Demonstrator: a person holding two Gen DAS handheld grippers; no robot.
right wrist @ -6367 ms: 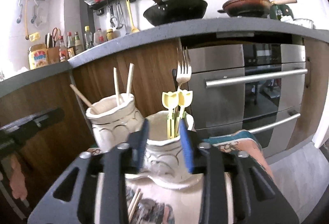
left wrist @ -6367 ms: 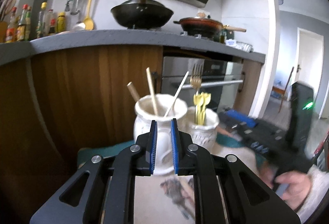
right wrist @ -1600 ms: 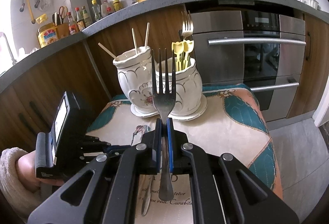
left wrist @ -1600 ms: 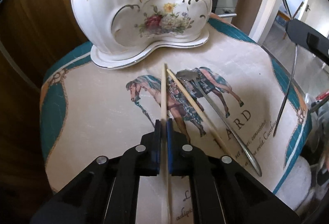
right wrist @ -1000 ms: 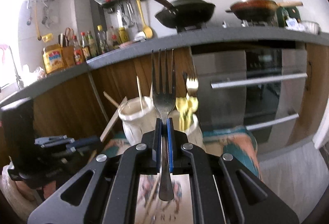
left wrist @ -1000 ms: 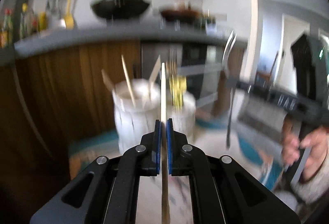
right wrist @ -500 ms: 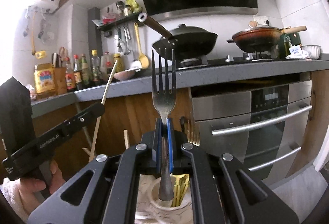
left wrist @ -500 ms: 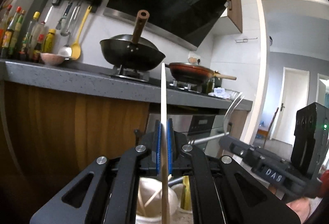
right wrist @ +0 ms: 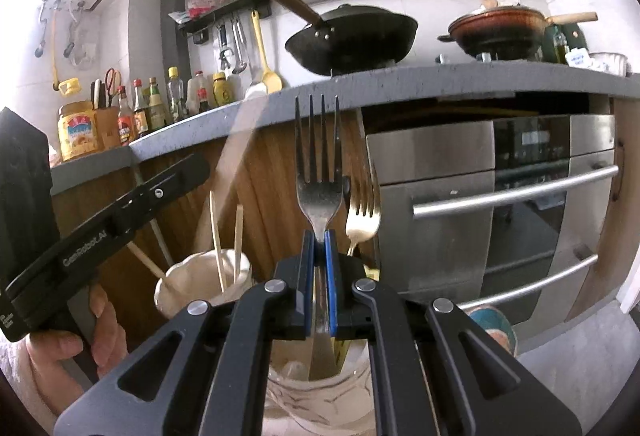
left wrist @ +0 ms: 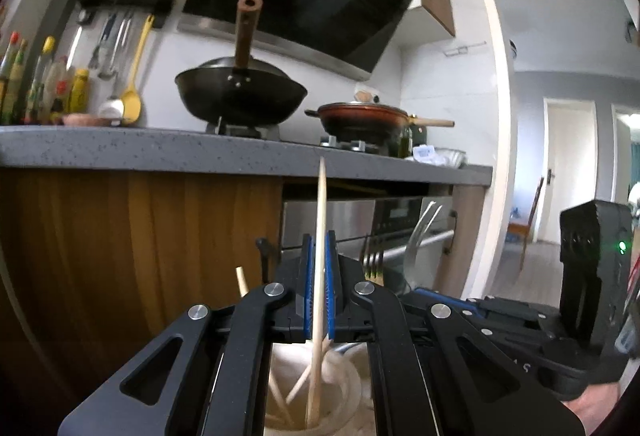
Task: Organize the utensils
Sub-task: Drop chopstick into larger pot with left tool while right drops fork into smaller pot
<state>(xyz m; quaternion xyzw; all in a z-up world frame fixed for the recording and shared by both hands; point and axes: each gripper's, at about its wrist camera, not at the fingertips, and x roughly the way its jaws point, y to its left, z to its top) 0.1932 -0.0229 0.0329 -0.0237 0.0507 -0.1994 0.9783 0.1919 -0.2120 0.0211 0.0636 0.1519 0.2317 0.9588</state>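
My left gripper (left wrist: 317,248) stands over the left cup (left wrist: 344,384) of the white ceramic holder. A wooden chopstick (left wrist: 319,236) runs between its blue pads with a small gap each side; its lower end is inside the cup among other chopsticks. My right gripper (right wrist: 319,248) is shut on a steel fork (right wrist: 318,172), tines up, its handle end inside the right cup (right wrist: 352,388). A gold fork (right wrist: 362,220) stands in that cup. The left cup (right wrist: 200,276) with chopsticks shows beside it.
A grey countertop (left wrist: 160,152) with a black wok (left wrist: 240,100) and a red pan (left wrist: 360,116) runs behind. A steel oven (right wrist: 500,204) is below it. Bottles (right wrist: 160,104) line the counter's left end. The other handheld gripper body (left wrist: 588,276) is at the right.
Both grippers have come down over the holder. The chopstick's lower end now sits inside the left cup and the left pads have parted slightly. The fork's handle has entered the right cup.
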